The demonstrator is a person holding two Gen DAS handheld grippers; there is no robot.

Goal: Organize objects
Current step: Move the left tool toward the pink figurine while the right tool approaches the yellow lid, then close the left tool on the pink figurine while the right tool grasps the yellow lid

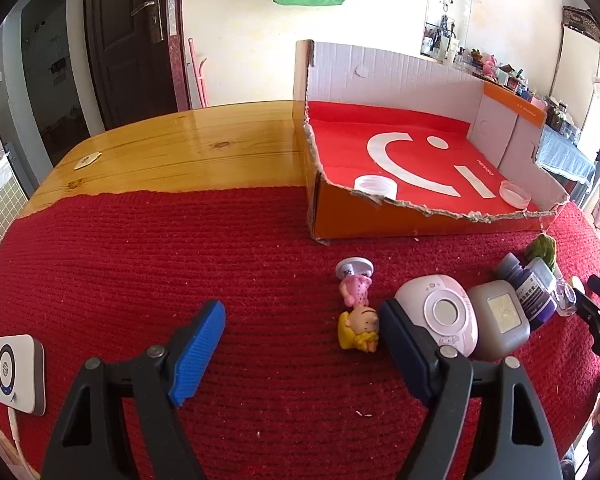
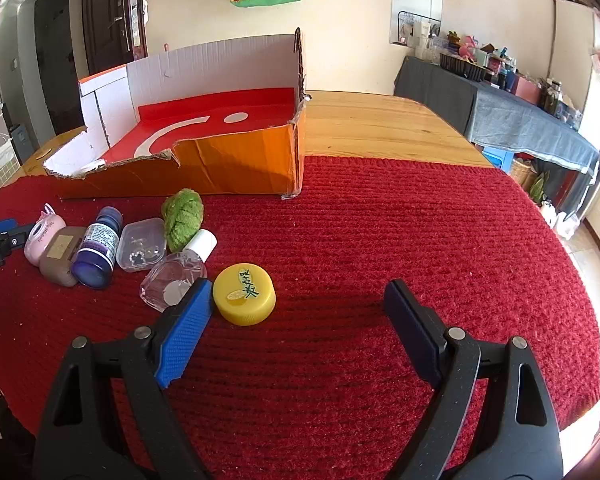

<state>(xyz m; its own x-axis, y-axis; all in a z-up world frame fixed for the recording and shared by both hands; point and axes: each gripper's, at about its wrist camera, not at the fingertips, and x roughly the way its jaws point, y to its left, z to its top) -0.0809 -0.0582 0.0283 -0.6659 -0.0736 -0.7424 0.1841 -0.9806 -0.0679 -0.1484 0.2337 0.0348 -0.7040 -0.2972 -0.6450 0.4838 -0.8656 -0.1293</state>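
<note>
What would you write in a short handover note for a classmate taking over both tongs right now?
Left tongs: open, empty, doll figure between the pads.
Right tongs: open, empty, yellow cap just inside the left pad.
Done: two clear lids lie in the cardboard box.
Left on the red mat: doll figure, yellow cap, pink case, brown jar, blue bottle, clear bottle, green ball, clear box.

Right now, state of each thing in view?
Left claw: open, empty.
Right claw: open, empty.
Cardboard box: open-topped, front wall torn low, two clear lids inside.
Figurine: lying on its side.
Blue bottle: lying down.
Clear bottle: lying down, capped.
Yellow cap: flat on the cloth.
</note>
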